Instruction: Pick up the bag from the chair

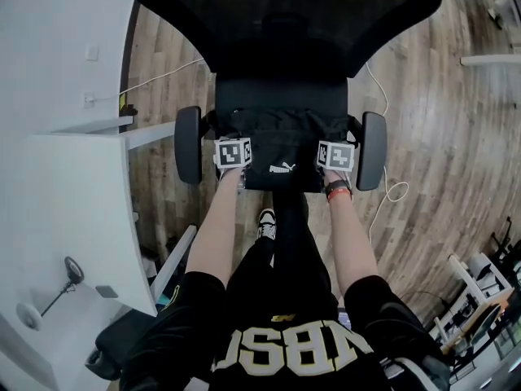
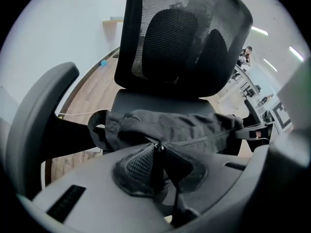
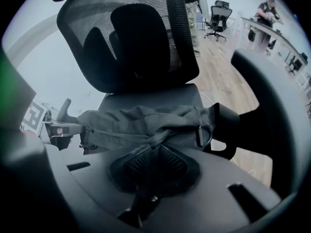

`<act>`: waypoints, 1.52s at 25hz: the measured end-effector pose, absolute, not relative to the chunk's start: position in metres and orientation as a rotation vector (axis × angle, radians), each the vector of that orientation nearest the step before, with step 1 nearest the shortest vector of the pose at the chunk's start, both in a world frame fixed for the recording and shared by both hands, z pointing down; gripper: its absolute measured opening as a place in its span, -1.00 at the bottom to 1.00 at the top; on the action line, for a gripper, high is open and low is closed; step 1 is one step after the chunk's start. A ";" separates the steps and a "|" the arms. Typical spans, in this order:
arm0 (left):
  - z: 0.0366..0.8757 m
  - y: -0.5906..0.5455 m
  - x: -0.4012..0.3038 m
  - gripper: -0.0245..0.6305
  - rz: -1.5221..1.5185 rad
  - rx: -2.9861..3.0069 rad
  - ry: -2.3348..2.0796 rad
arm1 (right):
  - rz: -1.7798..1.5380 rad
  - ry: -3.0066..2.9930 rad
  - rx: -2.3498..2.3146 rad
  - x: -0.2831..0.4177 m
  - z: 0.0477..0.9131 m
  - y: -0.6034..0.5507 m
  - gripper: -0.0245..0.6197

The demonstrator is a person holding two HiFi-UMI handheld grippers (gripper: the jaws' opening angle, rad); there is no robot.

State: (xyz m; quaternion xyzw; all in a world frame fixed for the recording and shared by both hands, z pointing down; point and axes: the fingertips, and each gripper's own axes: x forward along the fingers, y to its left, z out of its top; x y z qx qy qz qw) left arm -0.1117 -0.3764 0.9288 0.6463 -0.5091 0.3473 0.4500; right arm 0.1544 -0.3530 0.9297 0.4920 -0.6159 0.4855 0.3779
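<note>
A black bag (image 1: 281, 149) with a small white logo lies on the seat of a black office chair (image 1: 277, 96), between its two armrests. My left gripper (image 1: 232, 153) is at the bag's front left corner and my right gripper (image 1: 335, 155) at its front right corner. In the left gripper view the jaws meet on a fold of the bag (image 2: 184, 125), so the left gripper (image 2: 158, 148) is shut on it. In the right gripper view the right gripper (image 3: 154, 144) is likewise shut on a gathered fold of the bag (image 3: 141, 123), close to a metal ring (image 3: 205, 132).
The mesh backrest (image 1: 285, 15) rises behind the bag. Armrests (image 1: 188, 145) (image 1: 374, 150) flank both grippers closely. A white desk (image 1: 81, 210) stands at the left. A white cable (image 1: 391, 190) runs over the wooden floor at the right. The person's shoe (image 1: 266, 222) is under the seat's front.
</note>
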 end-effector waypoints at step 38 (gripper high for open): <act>0.531 -0.399 -0.119 -0.76 0.272 2.166 -1.597 | 0.869 -2.149 1.688 0.131 0.564 -0.381 -0.80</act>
